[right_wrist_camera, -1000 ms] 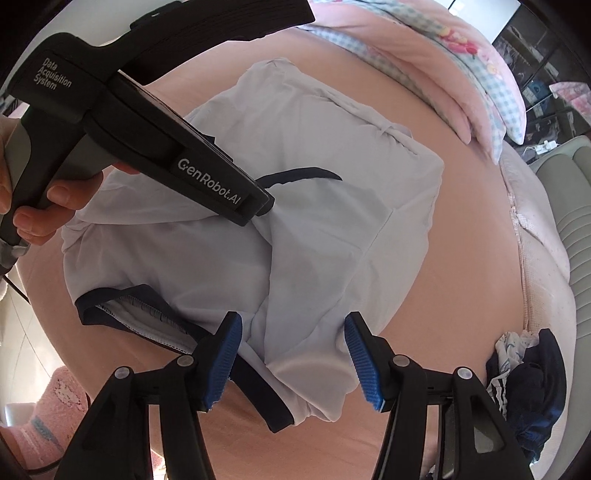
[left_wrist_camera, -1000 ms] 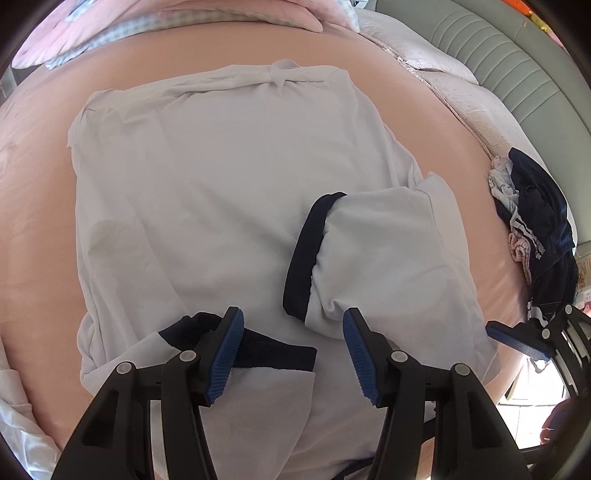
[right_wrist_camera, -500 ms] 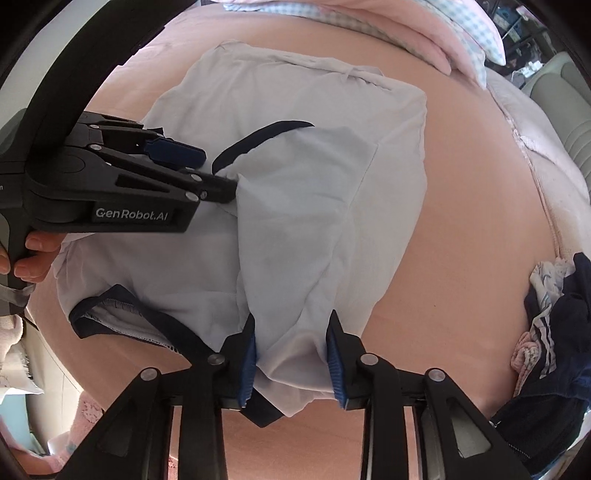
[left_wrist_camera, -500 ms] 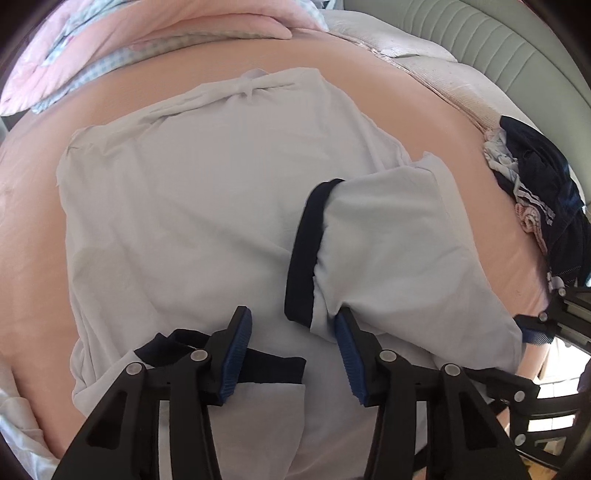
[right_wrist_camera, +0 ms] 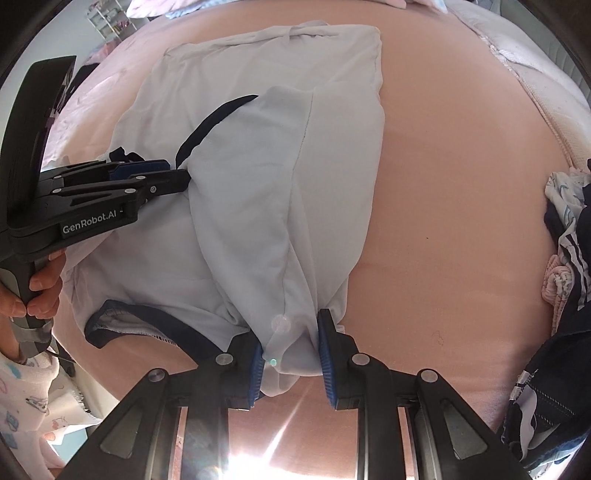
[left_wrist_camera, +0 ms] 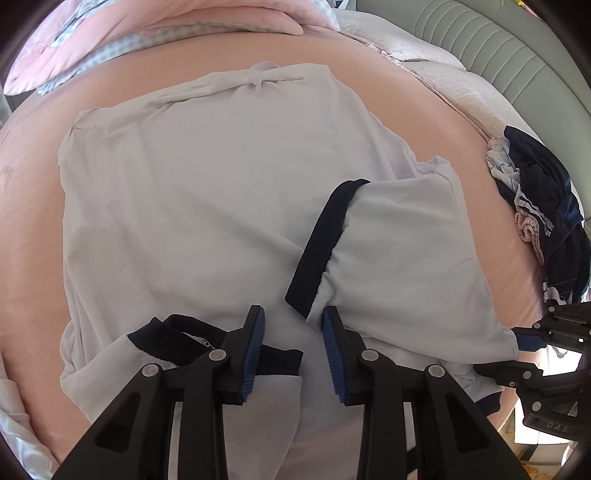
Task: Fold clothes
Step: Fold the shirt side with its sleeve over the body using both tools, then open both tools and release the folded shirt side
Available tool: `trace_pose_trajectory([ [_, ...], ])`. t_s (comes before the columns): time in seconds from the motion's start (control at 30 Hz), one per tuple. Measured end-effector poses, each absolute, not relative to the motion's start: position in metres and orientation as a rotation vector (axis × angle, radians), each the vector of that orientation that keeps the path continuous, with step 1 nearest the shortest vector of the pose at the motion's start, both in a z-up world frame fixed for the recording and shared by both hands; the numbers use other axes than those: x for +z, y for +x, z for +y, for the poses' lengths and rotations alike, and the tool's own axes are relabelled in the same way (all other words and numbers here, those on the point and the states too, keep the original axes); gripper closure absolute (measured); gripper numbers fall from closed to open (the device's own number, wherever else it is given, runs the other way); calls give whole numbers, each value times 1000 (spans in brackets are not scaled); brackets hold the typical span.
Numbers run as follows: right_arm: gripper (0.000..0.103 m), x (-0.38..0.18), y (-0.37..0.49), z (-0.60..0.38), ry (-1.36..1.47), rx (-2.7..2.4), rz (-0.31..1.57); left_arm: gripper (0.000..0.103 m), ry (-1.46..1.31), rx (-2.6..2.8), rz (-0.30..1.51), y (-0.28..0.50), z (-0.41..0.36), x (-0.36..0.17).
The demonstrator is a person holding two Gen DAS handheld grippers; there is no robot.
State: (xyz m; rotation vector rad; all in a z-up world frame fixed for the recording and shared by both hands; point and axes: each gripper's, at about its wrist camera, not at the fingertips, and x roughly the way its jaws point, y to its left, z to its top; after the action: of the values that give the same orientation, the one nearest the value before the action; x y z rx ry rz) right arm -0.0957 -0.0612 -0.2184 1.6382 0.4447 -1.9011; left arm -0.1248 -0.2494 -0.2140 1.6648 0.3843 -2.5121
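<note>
Two claws, right claw (right_wrist_camera: 291, 354) pinching shirt (right_wrist_camera: 258, 177) edge, bedsheet (right_wrist_camera: 454, 192) beside

bed: a wide mattress under a smooth peach-pink sheet (left_wrist_camera: 369, 92); it fills both views
shirt (left_wrist_camera: 192, 192): pale, with dark navy trim, lies spread on the sheet near the middle; one sleeve with a navy cuff is folded in over the body
pile (left_wrist_camera: 543, 206): crumpled dark navy and striped clothes with a bit of pink knit, on the sheet at the right edge, well apart from the shirt
quilt (left_wrist_camera: 155, 26): pink with a blue-checked border, bunched along the far edge of the bed
cover (left_wrist_camera: 436, 62): pale, speckled, with a stitched seam, lies along the far right side beside the sheet
</note>
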Motion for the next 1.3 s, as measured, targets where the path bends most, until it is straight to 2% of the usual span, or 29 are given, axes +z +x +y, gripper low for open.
trace_pose_trajectory([
  [0.17, 78, -212, -91, -63, 1653, -1872, 469, 73, 1680, -2493, 385, -126, -251, -204],
  [0.3, 75, -188, -90, -63, 1640, -1855, 435, 72, 1656, -2488, 548, -117, -262, -184],
  [0.33, 73, -181, -91, -62, 1634, -1860, 419, 70, 1655, -2482, 605, -114, -267, -180],
  [0.4, 59, -167, -96, -57, 1608, -1888, 385, 64, 1646, -2472, 715, -106, -277, -170],
  [0.47, 50, -153, -102, -55, 1570, -1914, 349, 60, 1580, -2476, 749, -93, -285, -159],
  [0.57, 50, -139, -132, -69, 1525, -1977, 344, 58, 1466, -2447, 712, -74, -300, -146],
  [0.67, 50, -151, -158, -76, 1520, -2068, 434, 58, 1374, -2363, 628, -51, -326, -137],
  [0.77, 50, -165, -179, -77, 1547, -2094, 506, 58, 1364, -2317, 688, -34, -345, -142],
  [0.97, 50, -199, -203, -78, 1666, -2000, 381, 58, 1443, -2240, 784, -15, -351, -166],
  [1.1, 50, -200, -210, -66, 1697, -1978, 293, 58, 1505, -2219, 857, -13, -341, -180],
  [1.3, 50, -189, -215, -49, 1703, -1986, 224, 58, 1524, -2308, 760, -31, -307, -166],
])
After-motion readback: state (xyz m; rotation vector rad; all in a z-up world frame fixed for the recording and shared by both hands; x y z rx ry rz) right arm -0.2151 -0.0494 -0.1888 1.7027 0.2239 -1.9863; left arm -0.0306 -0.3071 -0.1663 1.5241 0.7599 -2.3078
